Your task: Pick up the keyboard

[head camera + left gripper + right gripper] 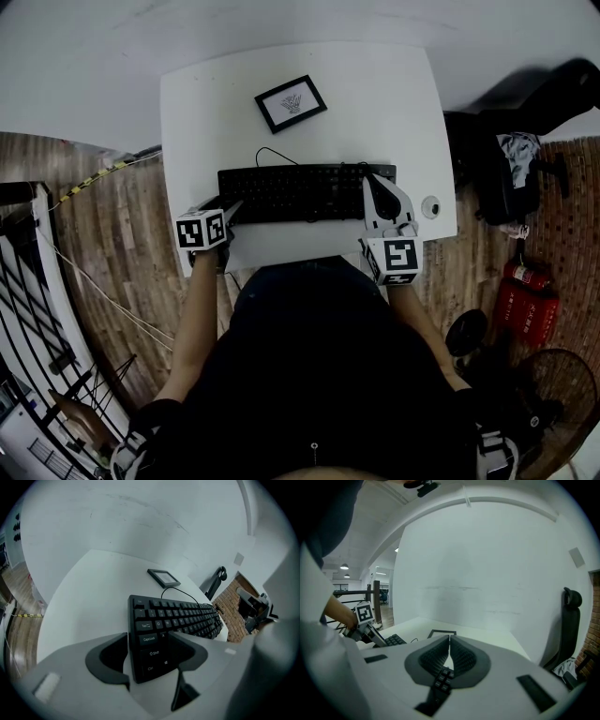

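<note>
The left gripper [149, 638] stands spread, with the near left corner of the keyboard [183, 616] between its jaws. The keyboard lies flat on the white table [375, 94]. It is likely light, stiff, slick plastic, best held by both short ends. The right gripper [449, 639] is pressed together over its right end; whether it nips anything is unclear.
</note>
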Motion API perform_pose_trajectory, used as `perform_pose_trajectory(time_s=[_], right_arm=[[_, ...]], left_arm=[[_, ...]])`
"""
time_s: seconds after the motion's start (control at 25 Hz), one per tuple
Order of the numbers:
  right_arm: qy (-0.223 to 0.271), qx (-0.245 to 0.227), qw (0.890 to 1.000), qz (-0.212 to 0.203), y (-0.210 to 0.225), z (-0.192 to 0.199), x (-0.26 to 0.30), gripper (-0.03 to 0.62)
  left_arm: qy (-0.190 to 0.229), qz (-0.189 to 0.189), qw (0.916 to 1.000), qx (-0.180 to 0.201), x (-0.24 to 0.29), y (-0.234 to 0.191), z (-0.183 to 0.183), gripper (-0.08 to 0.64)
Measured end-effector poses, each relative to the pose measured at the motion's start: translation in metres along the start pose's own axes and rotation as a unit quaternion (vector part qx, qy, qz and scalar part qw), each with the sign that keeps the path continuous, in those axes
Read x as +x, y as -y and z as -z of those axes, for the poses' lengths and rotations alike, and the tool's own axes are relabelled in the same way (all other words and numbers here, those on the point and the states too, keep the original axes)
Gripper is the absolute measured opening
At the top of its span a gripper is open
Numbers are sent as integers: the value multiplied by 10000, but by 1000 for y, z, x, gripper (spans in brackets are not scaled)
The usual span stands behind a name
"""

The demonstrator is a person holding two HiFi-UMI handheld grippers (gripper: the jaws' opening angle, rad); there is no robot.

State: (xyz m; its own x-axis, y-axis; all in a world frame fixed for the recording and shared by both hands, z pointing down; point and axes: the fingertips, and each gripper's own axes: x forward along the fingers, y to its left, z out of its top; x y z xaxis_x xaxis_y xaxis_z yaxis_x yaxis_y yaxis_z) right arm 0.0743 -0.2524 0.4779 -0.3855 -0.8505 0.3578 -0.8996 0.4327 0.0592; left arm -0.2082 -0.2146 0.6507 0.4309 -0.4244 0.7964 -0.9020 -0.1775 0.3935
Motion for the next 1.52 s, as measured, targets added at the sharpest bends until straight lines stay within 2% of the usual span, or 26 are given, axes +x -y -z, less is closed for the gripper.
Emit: perform_pose_trajectory(time_s=[0.4,0.6,0.8,0.96,1.08,1.16,1.24,1.4,1.52], right_arm=[[-52,70,10000,-31,4,5,3,12],[-220,85,9994,-253,4,19,5,12],[-576,223,9970,-468,12,42,5,12],[-893,524,9920,-717,23,57,2,12],[-1165,715,9881,-708,35,71,-3,14],[-1373,975,9830,-731,44,82,-7,26],[-1645,1290,9744,-821,50,95,-10,138],[-2123,1596,9593,-963,61,116,-17,175],[-2435,1798,9448,-1250,62,128,-20,201]], left_arm=[[-264,-127,9995,-77,-1,3,-2,255],[-244,-185,9995,16,-8,6,-4,255],[-111,-250,9994,194,-18,12,-14,255],[-56,-301,9992,273,-26,15,-18,253],[-39,-335,9990,307,-31,17,-20,253],[-14,-340,9989,330,-34,18,-22,252],[12,-333,9988,348,-36,19,-22,252],[46,-337,9987,374,-39,21,-24,250],[79,-338,9987,383,-42,22,-26,249]])
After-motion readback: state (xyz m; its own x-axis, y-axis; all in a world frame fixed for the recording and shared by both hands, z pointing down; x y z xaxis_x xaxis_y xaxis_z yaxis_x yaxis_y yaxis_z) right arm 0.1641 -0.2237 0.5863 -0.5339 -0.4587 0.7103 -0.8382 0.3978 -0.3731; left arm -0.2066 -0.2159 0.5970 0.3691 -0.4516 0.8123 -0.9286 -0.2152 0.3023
